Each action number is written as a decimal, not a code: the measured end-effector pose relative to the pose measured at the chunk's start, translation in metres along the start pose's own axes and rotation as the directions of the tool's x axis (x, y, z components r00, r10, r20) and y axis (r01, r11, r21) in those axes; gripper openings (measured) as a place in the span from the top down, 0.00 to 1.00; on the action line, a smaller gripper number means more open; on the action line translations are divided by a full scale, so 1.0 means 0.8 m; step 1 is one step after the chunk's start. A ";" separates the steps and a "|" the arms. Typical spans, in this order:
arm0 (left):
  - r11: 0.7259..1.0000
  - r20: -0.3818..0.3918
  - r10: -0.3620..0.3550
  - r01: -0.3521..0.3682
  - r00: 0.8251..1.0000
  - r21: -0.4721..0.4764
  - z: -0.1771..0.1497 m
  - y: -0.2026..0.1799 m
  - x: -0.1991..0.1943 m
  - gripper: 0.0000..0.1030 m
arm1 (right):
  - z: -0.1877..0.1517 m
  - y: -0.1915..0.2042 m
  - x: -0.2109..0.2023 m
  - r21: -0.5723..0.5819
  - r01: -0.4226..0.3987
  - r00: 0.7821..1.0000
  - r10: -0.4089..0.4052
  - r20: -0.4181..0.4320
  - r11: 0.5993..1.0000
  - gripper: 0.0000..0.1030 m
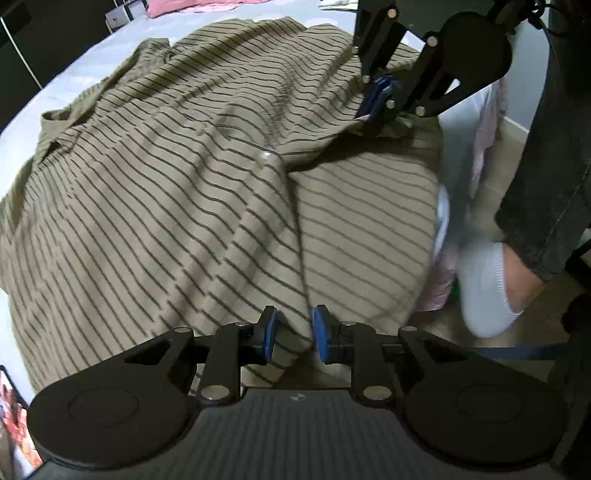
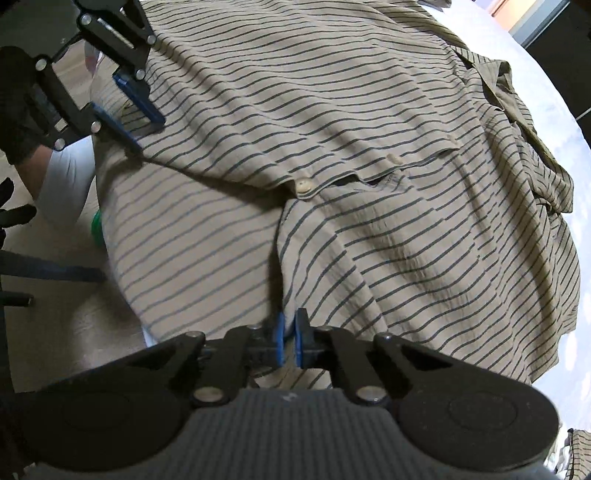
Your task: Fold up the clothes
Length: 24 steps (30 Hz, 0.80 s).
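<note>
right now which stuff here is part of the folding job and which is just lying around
Part of the job:
striped shirt
left tongs, open around a shirt fold
right tongs, shut on the shirt hem

Lying about:
pink cloth at the far end of the bed
white box beside it
green thing by the bed's edge

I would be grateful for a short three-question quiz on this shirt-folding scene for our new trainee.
1. True or false: the shirt is plain, with no stripes.
2. The right gripper is: A wide open, holding nothing; B shut on the shirt's edge; C out of view.
3. Fill in: the small round things along the shirt's front edge are ___.
Key: 1 false; 2 B; 3 buttons.
</note>
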<state>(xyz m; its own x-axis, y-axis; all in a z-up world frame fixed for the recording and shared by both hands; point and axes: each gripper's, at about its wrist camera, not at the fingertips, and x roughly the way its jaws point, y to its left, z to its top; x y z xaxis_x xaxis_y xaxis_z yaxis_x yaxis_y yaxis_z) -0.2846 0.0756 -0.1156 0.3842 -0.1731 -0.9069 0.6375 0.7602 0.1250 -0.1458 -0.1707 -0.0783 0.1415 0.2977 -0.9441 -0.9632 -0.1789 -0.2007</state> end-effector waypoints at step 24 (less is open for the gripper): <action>0.939 -0.015 -0.328 0.325 0.944 -0.112 0.004 0.068 -0.071 1.00 | 0.013 -0.009 -0.052 0.025 -0.396 0.906 0.386 0.174 0.918 0.96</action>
<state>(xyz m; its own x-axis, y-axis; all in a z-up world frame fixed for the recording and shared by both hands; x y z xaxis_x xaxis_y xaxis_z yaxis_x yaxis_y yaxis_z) -0.2696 0.1249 -0.0557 0.1435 -0.4035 -0.9037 0.6490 0.7277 -0.2219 -0.1468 -0.1723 -0.0350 -0.2830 0.3638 -0.8874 -0.9460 -0.2586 0.1957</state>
